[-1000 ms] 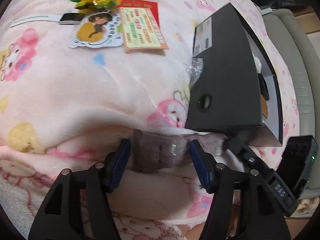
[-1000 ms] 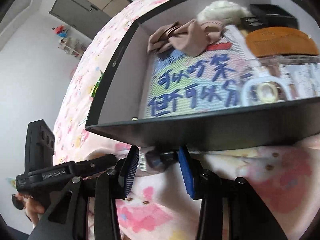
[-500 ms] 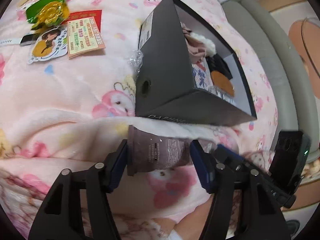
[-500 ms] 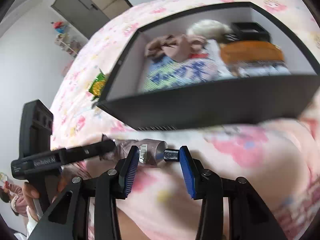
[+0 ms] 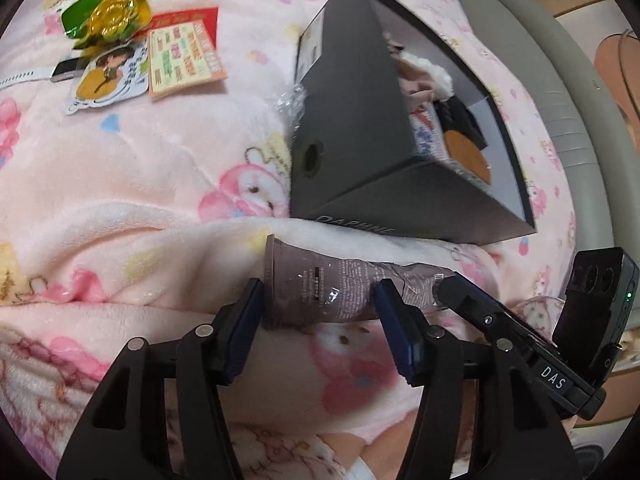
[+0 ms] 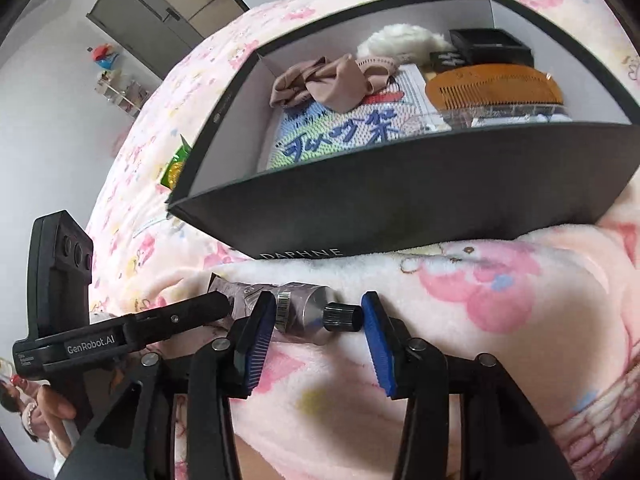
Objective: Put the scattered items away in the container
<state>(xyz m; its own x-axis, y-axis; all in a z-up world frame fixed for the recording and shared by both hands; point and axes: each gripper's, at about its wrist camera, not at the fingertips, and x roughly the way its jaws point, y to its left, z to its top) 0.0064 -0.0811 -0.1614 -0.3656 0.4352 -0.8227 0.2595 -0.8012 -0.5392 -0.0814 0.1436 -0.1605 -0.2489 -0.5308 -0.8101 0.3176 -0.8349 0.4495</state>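
On pink blanket (image 5: 140,160), just off the 6 o'clock wall of the black box (image 5: 352,120), lies the mauve tube (image 5: 316,276). It runs 9-to-3 along a fold, outside the box and apart from its wall.

L gripper (image 5: 318,292) sits over the tube's flat crimped end. Its jaws have just been closing, w/ the tube between them. The 9 o'clock pad meets the crimp edge and the 3 o'clock pad crosses in front of the tube body. Can't tell if the pads actually press.

R gripper (image 6: 316,300) brackets the cap end. The black cap tip is just beside the 3 o'clock pad, and the 9 o'clock pad covers the shoulder by the barcode. Jaws are part-way apart. Can't tell whether they pinch the tube or only straddle it. In the R view, one L finger tip rests at the crumpled tail, approx 9 o'clock of the R pads, and a hand (image 6: 56,408) grips the L handle at 8 o'clock.

Inside the box:
- beige cloth (image 6: 320,84)
- white fluff (image 6: 400,42)
- small black case (image 6: 492,46)
- brown comb (image 6: 492,88)
- printed bag w/ blue characters (image 6: 340,132)

Loose on the blanket, 11 o'clock in the L view and well apart from the box:
- green packet (image 5: 108,16) w/ gold disc
- red-edged card (image 5: 184,56)
- cartoon tag (image 5: 106,76)
- watch (image 5: 60,72) w/ white strap

Clear wrapper (image 5: 292,100) sits against the box's 9 o'clock wall.
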